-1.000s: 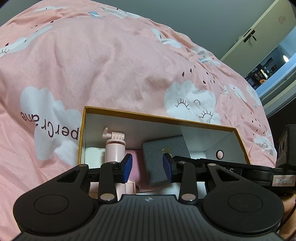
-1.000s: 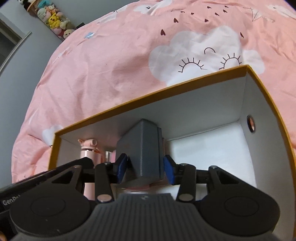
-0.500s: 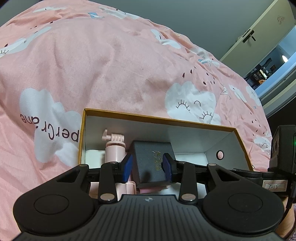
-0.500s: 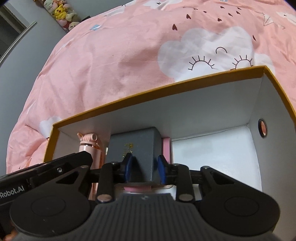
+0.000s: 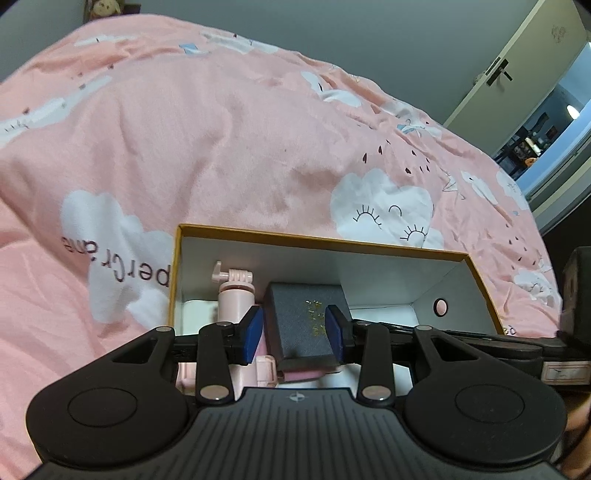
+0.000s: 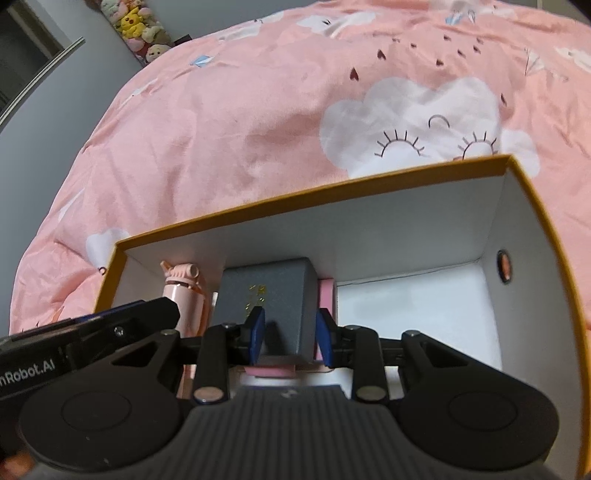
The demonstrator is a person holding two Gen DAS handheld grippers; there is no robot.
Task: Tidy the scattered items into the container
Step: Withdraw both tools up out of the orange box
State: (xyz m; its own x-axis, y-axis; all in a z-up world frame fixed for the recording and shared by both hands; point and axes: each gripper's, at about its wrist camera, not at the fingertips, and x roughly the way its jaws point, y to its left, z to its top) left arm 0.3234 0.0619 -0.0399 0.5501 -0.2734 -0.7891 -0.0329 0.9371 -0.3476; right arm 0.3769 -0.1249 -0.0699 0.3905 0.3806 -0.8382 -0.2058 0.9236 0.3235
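An orange-rimmed white box [image 5: 317, 240] [image 6: 332, 192] sits on the pink bedspread. Inside lie a dark grey gift box with gold print [image 5: 303, 317] [image 6: 269, 291], a pink camera-mount handle [image 5: 232, 291] [image 6: 184, 288] and a flat pink item [image 6: 327, 295] under the grey box. My left gripper [image 5: 294, 332] hovers open above the box's near side, with nothing between its fingers. My right gripper [image 6: 290, 334] is open above the grey box, its blue pads apart from it. The grey box rests flat inside.
The pink cloud-print bedspread [image 5: 221, 147] surrounds the box. The right half of the box floor [image 6: 410, 314] is bare white. A door [image 5: 517, 62] stands at the far right; plush toys [image 6: 140, 26] sit on a far shelf. The left gripper's body [image 6: 85, 336] lies at the right view's left edge.
The right gripper let go of the grey box, which tipped from upright to lying flat in the box. The right gripper then drew back slightly. The left gripper rose a little.
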